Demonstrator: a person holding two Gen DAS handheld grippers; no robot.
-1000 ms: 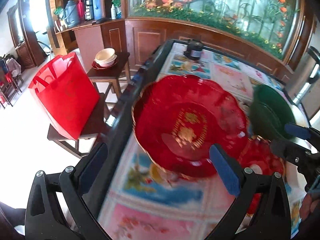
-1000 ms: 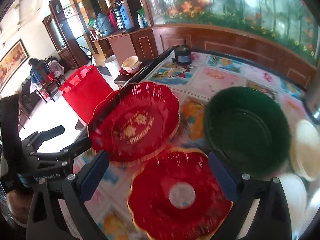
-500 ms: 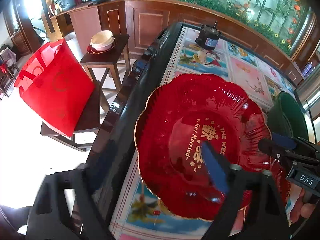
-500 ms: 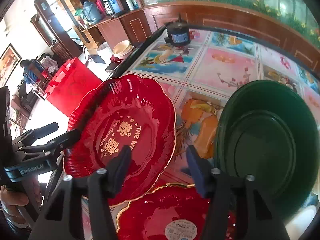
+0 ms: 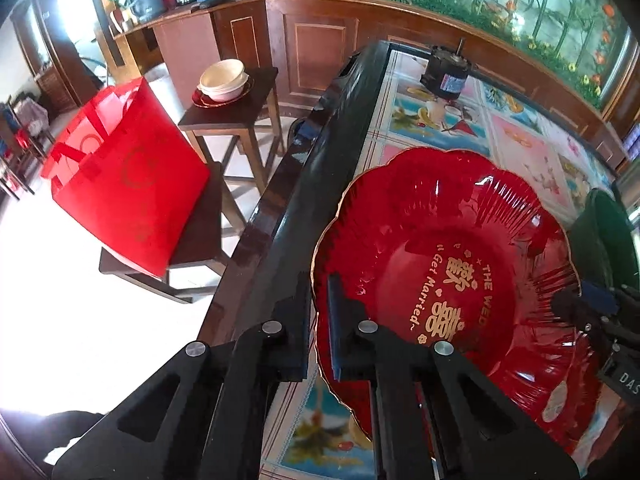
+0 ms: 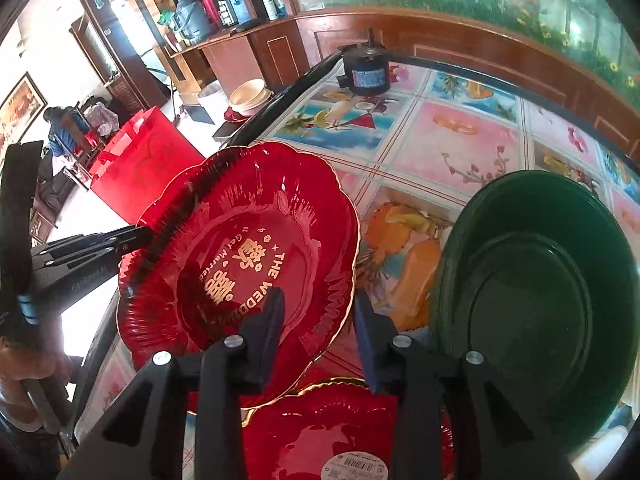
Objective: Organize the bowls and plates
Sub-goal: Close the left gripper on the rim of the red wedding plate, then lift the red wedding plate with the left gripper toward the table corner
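A large red scalloped plate [image 5: 448, 272] with gold lettering lies near the table's left edge; it also shows in the right wrist view [image 6: 240, 256]. My left gripper [image 5: 319, 336] is shut on its left rim. My right gripper [image 6: 320, 320] is shut on its right rim, one finger over the plate and one outside. A second red plate [image 6: 320, 432] lies upside down below the right gripper, partly under the first. A dark green bowl [image 6: 532, 300] sits to the right.
The table [image 6: 460, 152] has a picture-tile top and a black edge [image 5: 304, 184]. A small black motor [image 6: 366, 68] stands at its far end. Beside the table, a red bag [image 5: 124, 184] sits on a chair and cream bowls [image 5: 222, 78] on a wooden stool.
Both grippers moved in and closed from wide open onto opposite rims of the lettered red plate. The plate now fills more of both views.
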